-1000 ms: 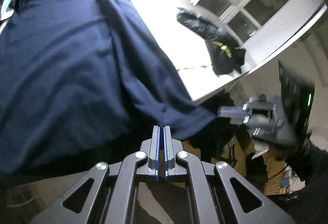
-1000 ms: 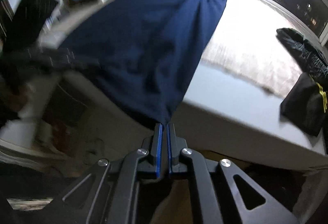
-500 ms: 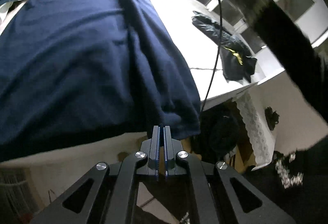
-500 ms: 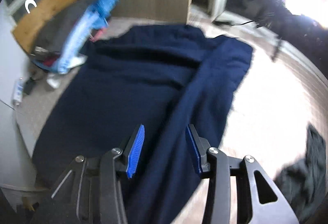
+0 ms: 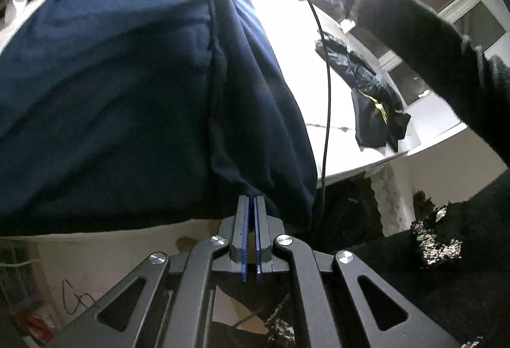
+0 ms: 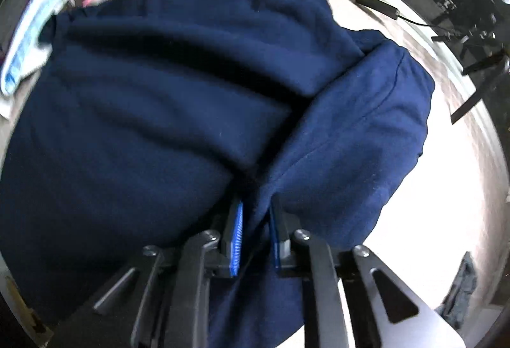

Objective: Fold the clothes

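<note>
Left gripper [image 5: 251, 204]: dark grey linkage frame, angular arms with triangular cut-outs, four round silver screws across the pivots. Two slim grey fingers [image 5: 242, 214], each lined on the inner face with a blue ribbed pad.

Right gripper [image 6: 256, 214]: same build, dark grey arms with triangular cut-outs, round screws at the pivots, here dull and in shadow. Blue ribbed pads on the inner faces; left one bright, right one darker.

Sleeve [image 5: 430, 39]: black, fuzzy knit, frayed-looking fibres along its edge. Thin black cable [image 5: 327, 99] hangs down from near the cuff. Dark garment with a speckled, glittery patch [image 5: 436, 244] at lower right.
</note>
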### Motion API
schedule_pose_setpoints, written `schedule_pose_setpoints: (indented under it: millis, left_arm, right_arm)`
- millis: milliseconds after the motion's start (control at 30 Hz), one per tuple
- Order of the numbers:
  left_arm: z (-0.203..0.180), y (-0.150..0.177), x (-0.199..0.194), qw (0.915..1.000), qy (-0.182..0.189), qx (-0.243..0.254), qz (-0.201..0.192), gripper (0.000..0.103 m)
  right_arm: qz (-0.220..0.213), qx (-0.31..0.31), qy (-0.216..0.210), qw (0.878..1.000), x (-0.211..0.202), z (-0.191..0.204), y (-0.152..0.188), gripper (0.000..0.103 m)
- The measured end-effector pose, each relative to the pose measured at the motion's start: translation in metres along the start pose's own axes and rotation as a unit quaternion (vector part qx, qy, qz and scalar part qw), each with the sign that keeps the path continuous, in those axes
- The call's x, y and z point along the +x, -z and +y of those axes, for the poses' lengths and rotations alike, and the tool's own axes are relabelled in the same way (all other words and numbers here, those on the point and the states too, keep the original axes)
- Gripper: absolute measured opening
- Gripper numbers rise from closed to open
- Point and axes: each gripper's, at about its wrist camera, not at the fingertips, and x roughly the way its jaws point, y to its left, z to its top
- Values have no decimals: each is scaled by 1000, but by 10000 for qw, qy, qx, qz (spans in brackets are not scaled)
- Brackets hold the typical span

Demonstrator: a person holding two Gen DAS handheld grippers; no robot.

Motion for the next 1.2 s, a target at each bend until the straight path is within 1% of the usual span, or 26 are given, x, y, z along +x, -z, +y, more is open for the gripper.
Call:
schedule_pose_setpoints:
  millis: [33, 67, 133, 167, 200, 233, 267, 300, 367, 433, 500, 533, 633, 733, 833, 867, 933, 1033, 1100, 1167, 1200]
  left_arm:
    - [-3, 0, -9, 9999, -17, 9, -115, 2]
    - [-5, 1, -17, 9997, -45, 22, -232, 2]
    - [-4, 5, -26, 9992, -179, -3, -348, 2]
    - [1, 8, -26, 9990, -274, -53, -344, 2]
    - [8, 10, -23, 9989, -330, -162, -281, 3]
    - [17, 13, -18, 9987, -344, -332, -154, 2]
    - [23, 15, -13, 9983, -387, -442, -33, 3]
    - [27, 16, -10, 9977, -461, -489, 82, 3]
    - [27, 18, -13, 9978, -469, -446, 144, 4]
    - [25, 18, -21, 9982, -423, -411, 118, 11]
    - [24, 14, -32, 9983, -450, -367, 72, 12]
    - [24, 10, -38, 9984, -472, -313, 35, 12]
    - [24, -11, -58, 9985, -523, -61, -117, 18]
    - [26, -40, -72, 9982, -504, 245, -232, 21]
    - [24, -74, -71, 9967, -440, 645, -208, 23]
    - [23, -85, -62, 9961, -464, 739, -147, 24]
    - [23, -106, -34, 9953, -522, 815, -9, 28]
    - [24, -136, 8, 9936, -610, 927, 196, 28]
    - [24, -157, 37, 9922, -668, 1001, 334, 28]
    - [25, -177, 65, 9904, -726, 1076, 471, 27]
    - [26, -184, 75, 9898, -769, 1081, 524, 27]
  right_arm:
    - [-129, 187, -245, 9994, -6, -7, 2, 12]
    - [-287, 453, -610, 9967, -12, -17, 4, 12]
    - [-616, 1025, -1459, 9820, -20, -37, 10, 12]
    - [-651, 1148, -1704, 9765, -16, -41, 11, 15]
    - [-614, 1214, -1864, 9730, -11, -42, 11, 18]
    - [-426, 1211, -1785, 9755, -3, -39, 10, 23]
    - [-266, 1135, -1595, 9803, -1, -34, 8, 23]
    - [-278, 1031, -1495, 9830, -5, -29, 8, 23]
    - [-626, 788, -1246, 9871, -29, -23, 16, 23]
    - [-919, 763, -973, 9881, -54, -29, 23, 23]
    - [-1196, 909, -866, 9849, -80, -45, 38, 23]
    - [-1268, 1032, -893, 9825, -91, -56, 46, 23]
    - [-1371, 1255, -847, 9789, -120, -84, 84, 23]
    - [-1495, 1408, -814, 9753, -150, -101, 126, 23]
    - [-1645, 1617, -915, 9687, -182, -111, 163, 23]
    - [-1686, 1660, -976, 9667, -193, -113, 173, 23]
    - [-1791, 1694, -975, 9642, -207, -113, 180, 23]
    - [-1902, 1592, -867, 9649, -215, -115, 170, 23]
    - [-1784, 1411, -867, 9699, -202, -108, 152, 23]
    - [-1608, 1245, -775, 9760, -177, -105, 132, 23]
    - [-1502, 1203, -800, 9780, -162, -106, 123, 23]
